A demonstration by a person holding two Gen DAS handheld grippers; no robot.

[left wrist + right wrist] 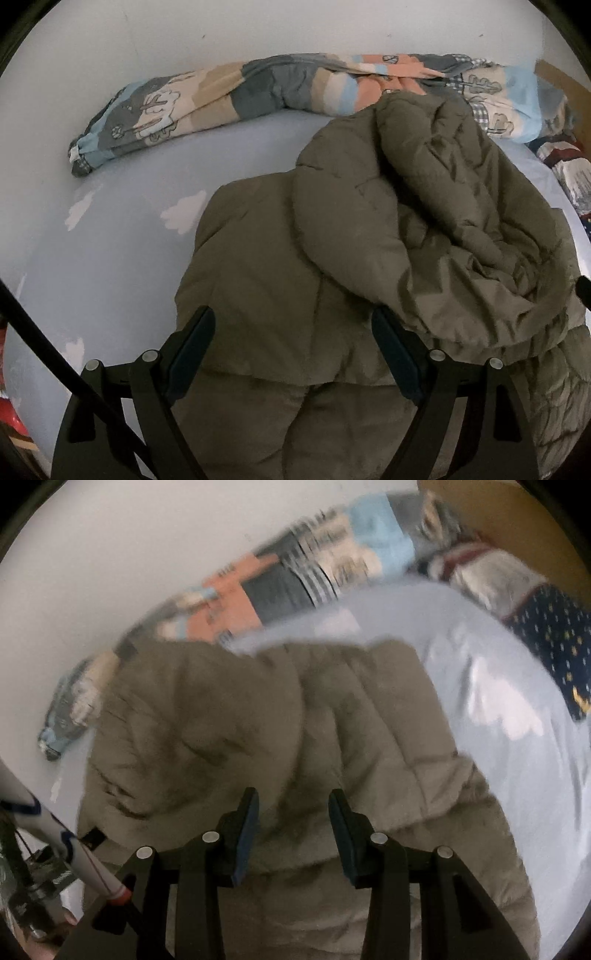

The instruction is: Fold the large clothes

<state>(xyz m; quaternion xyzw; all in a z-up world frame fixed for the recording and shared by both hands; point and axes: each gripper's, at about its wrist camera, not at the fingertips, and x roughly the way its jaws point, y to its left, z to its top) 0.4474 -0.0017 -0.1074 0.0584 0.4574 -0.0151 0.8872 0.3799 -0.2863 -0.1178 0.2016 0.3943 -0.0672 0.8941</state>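
An olive-green padded jacket lies on a pale blue bed sheet, spread toward you, with one thick part doubled over on top along its right side. A rolled patchwork quilt runs along the white wall behind it, touching the jacket's far end.

Your left gripper hovers over the jacket's near section, jaws spread wide and holding nothing. Your right gripper sits over the jacket's puffy near edge, jaws partly apart; the blurred view suggests the fabric lies beneath them rather than pinched, so treat it as released.

The step looks like taking hold of the near hem for the next fold. Sink both grippers deep enough to catch all the padded layers, close firmly, lift evenly, and keep the doubled part from sliding off as you carry the edge over
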